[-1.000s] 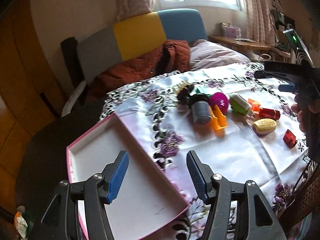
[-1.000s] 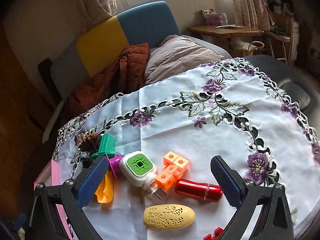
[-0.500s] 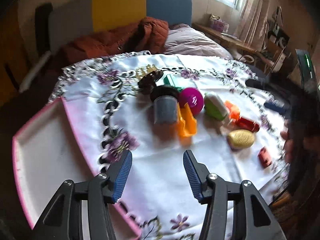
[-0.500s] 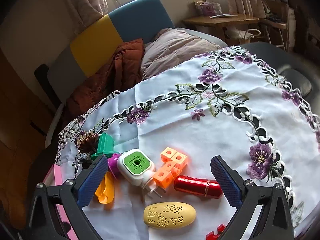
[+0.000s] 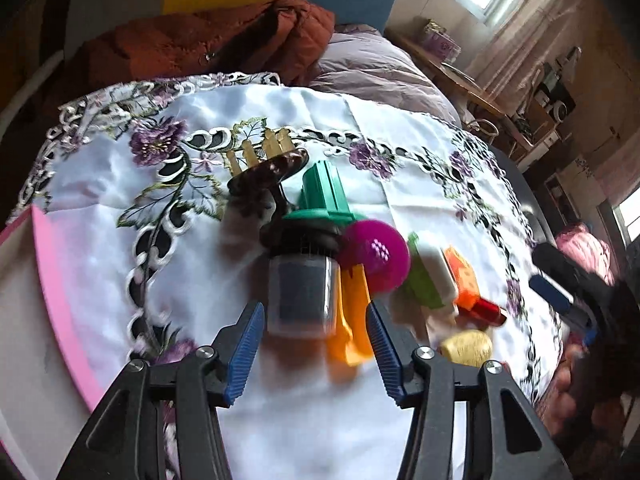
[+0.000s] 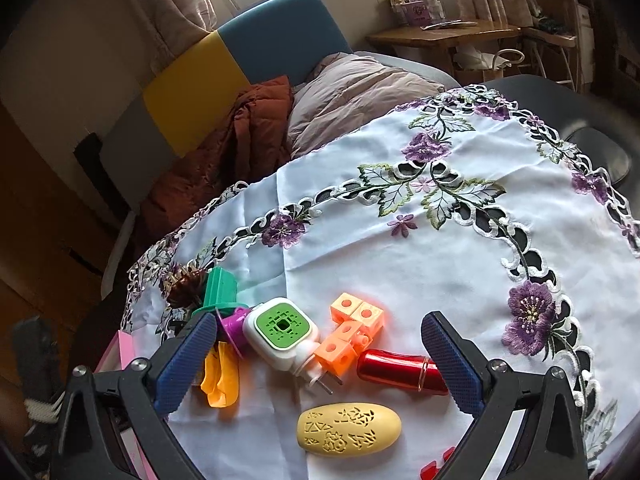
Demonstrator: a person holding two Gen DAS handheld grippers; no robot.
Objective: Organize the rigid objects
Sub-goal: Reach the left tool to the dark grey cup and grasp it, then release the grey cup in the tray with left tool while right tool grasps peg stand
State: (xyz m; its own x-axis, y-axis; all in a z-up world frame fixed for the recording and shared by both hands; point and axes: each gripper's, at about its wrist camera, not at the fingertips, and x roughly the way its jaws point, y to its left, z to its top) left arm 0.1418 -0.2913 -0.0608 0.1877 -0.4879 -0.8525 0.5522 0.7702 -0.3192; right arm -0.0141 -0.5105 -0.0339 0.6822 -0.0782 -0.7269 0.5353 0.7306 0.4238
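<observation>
We note the biggest change first: the pink-rimmed tray [image 5: 52,292], which a second ago sat squarely under the left gripper [image 5: 316,344], now lies off at the left edge of that wrist view. The left gripper has swung across the embroidered tablecloth [image 5: 120,168] to the cluster of loose items.

Its jaws have narrowed slightly but stand apart, empty. The clear jar with the black lid [image 5: 302,288] lies just ahead of the fingertips, lined up with the gap; the orange scoop [image 5: 352,320] lies touching its right side. We judge the jar the next pick, destined for the tray.

The right gripper [image 6: 320,364] has barely shifted. Its jaws are wide apart and hold nothing, hovering over the green-faced plug [image 6: 284,332], orange cube blocks [image 6: 352,332], red cylinder [image 6: 400,370] and yellow oval [image 6: 348,428].

None of these items has moved; everything we can see remains on the cloth, outside the tray.
</observation>
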